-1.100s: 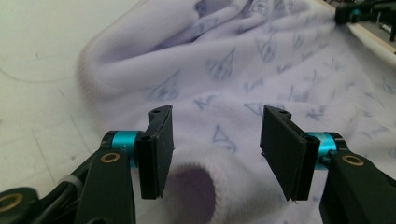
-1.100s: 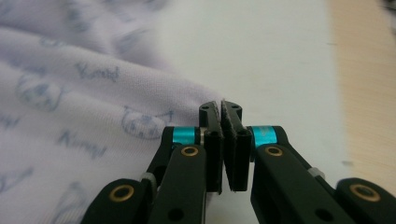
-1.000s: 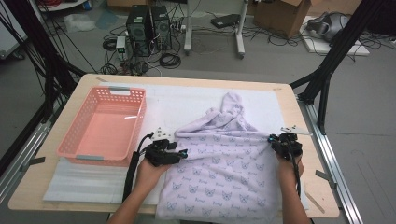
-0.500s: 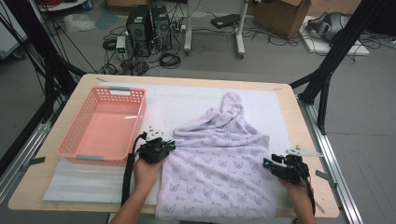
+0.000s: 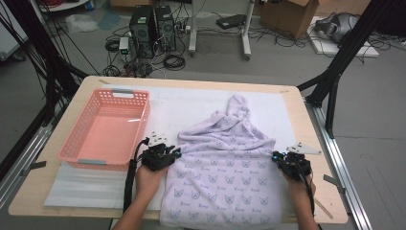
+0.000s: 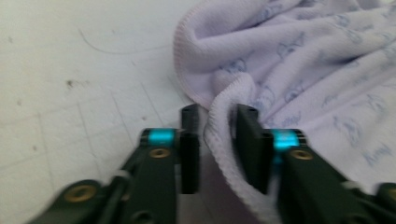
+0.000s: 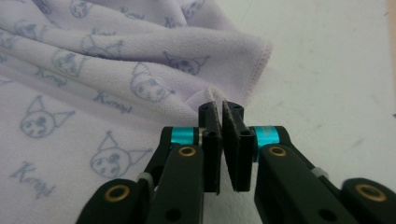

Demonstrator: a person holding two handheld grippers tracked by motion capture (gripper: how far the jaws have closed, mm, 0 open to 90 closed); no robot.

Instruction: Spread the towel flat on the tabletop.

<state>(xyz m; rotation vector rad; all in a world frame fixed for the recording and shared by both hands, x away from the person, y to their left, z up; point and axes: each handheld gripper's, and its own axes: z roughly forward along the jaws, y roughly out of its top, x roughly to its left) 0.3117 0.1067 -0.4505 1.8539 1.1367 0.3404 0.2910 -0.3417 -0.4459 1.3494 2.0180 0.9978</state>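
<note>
Two grippers are working opposite edges of a lilac printed towel (image 5: 225, 177), which is lying across the lower middle of the high view on the white mat (image 5: 191, 103), its far end bunching to a peak toward the upper centre. At the lower left of the cloth, the left gripper (image 5: 173, 152) is standing with its jaws apart and a fold of the towel's hem (image 6: 219, 135) running between them, the pads not yet pressing; those jaws have just been opening. At the lower right, the right gripper (image 5: 276, 156) has just been closing, and in its own view the jaws are nearly together, pinching a thin lip of the towel's edge (image 7: 215, 95). The towel's long axis is running from the bottom of the frame toward the top, so each hand is sitting level with the other across its width, and the cloth is lying inward from both. A pink basket (image 5: 72, 143) is sitting at the left, nearer the left hand.
</note>
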